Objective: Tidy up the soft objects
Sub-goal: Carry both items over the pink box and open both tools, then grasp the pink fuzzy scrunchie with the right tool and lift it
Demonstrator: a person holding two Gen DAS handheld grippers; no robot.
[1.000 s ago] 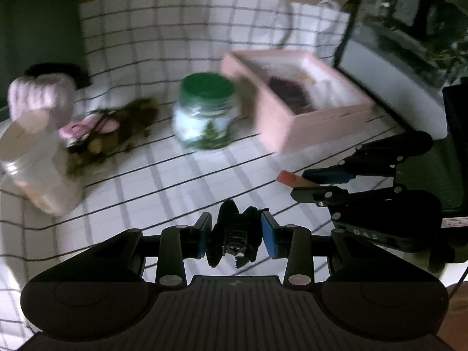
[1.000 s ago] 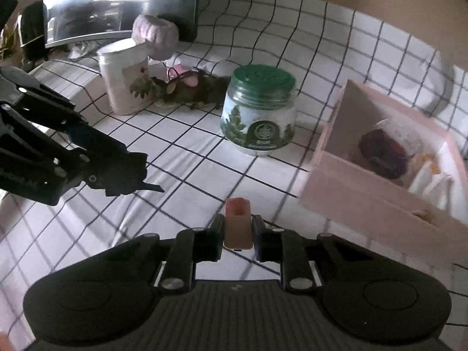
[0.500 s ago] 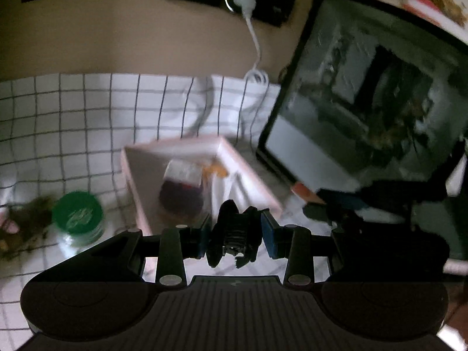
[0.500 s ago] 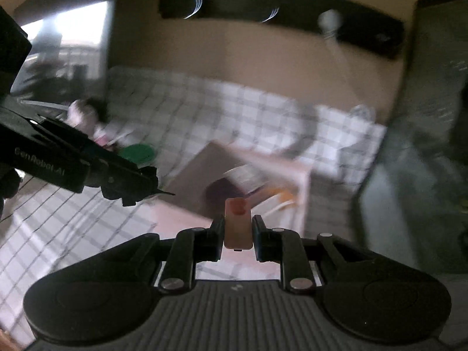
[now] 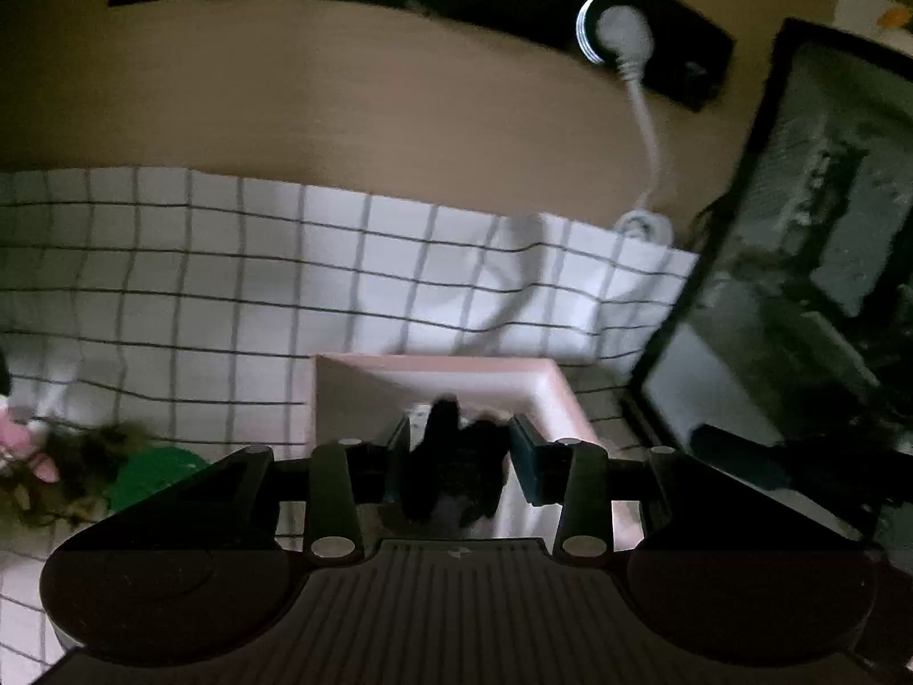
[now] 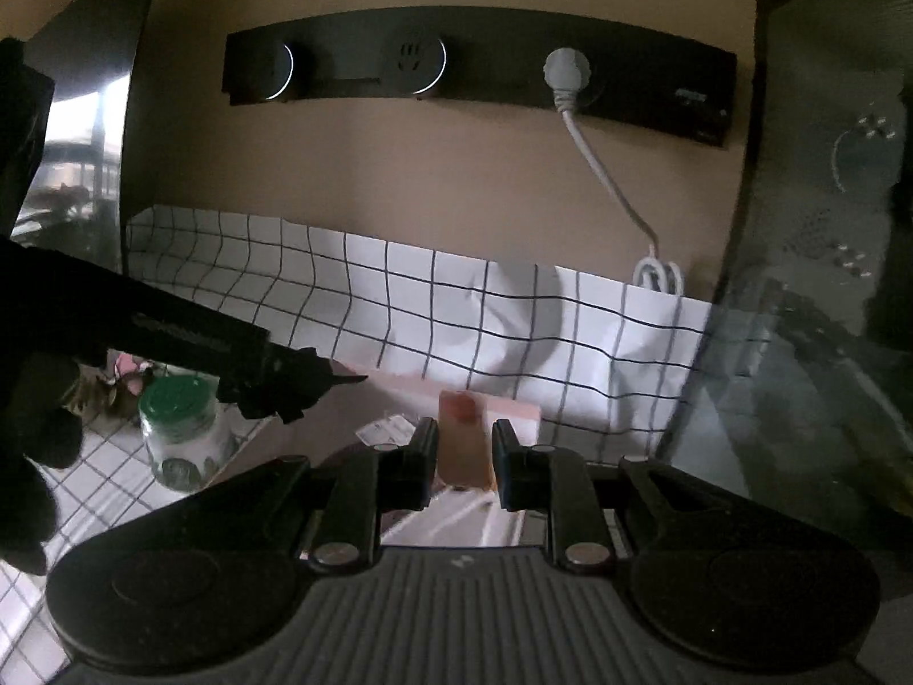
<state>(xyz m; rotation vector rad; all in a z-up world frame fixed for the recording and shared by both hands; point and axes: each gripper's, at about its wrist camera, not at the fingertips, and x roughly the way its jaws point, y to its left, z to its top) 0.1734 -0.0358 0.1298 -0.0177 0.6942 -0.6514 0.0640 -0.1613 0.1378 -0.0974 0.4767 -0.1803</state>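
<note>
1. Left wrist view: the left claw (image 5: 459,456) stands about half open, its blue-tipped fingers (image 5: 528,456) pressed on either side of a dark clip (image 5: 456,462)

2. The clip fills the gap between the pads; its shape is blurred and dark, so little detail can be told

3. Straight ahead of and below the claw lies a pink box (image 5: 433,374), its near half hidden by the claw and its contents not visible

4. To the claw's left sit a green lid (image 5: 151,474), partly cut off by the claw body, and a blurred dark tangle (image 5: 74,456) with pink bits

5. Beyond the box runs a checked cloth (image 5: 228,285); to the claw's right leans a dark glass panel (image 5: 799,285)

6. Right wrist view: the right claw (image 6: 463,451) has just been opening, and a slim pink block (image 6: 463,439) with a reddish top stands upright between the fingers (image 6: 422,456)

7. A thin gap shows on each side of the block, though whether the pads touch it lower down is hard to tell

8. The block is over the pink box (image 6: 513,408), whose far rim shows just beyond the fingertips

9. To the claw's left the left claw (image 6: 319,379) reaches in over the box, its grip not visible from here

10. Below it stands a glass jar (image 6: 180,434) with the green lid

11. The plug (image 6: 566,71) and its white cord hang on the wall ahead
</note>
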